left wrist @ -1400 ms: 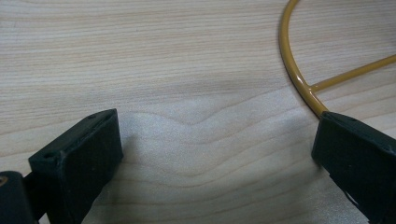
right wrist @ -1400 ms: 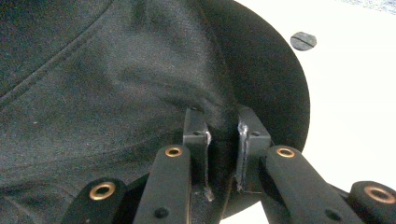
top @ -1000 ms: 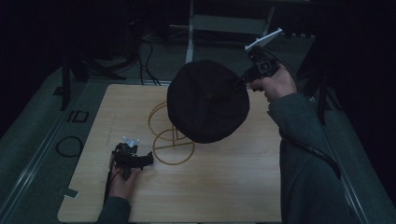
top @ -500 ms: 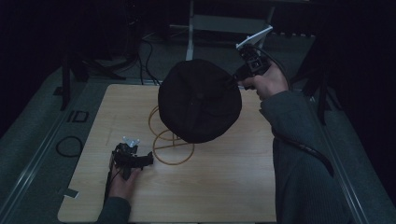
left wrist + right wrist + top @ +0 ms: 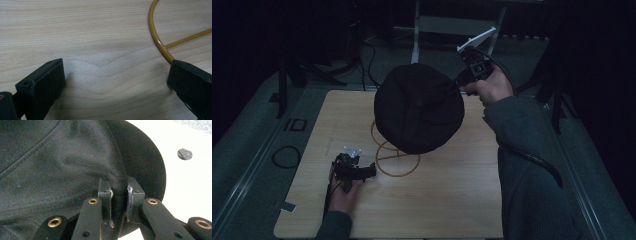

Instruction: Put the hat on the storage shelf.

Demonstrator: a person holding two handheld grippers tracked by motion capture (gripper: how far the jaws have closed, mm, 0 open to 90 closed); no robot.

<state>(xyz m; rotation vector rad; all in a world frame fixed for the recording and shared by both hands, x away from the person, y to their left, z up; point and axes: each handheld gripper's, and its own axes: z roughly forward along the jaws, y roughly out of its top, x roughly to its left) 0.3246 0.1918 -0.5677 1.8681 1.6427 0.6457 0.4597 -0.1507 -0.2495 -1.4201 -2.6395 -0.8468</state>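
A black fabric hat hangs in the air above the table's back half, held by its brim at the upper right in my right gripper. In the right gripper view the two pads pinch a fold of the hat between them, my right gripper shut on it. Under the hat a yellow wire stand lies on the wooden table. My left gripper rests on the table just left of the stand, open; its jaws are spread over bare wood with the wire ring beside the right jaw.
Dark floor and grey mats surround the table. A black cable loop lies on the floor at the left, and a white frame stands behind the table. The person's right sleeve covers the table's right side.
The right gripper has carried the hat leftward, from the stand's right side to above it. The left gripper has stayed in place.
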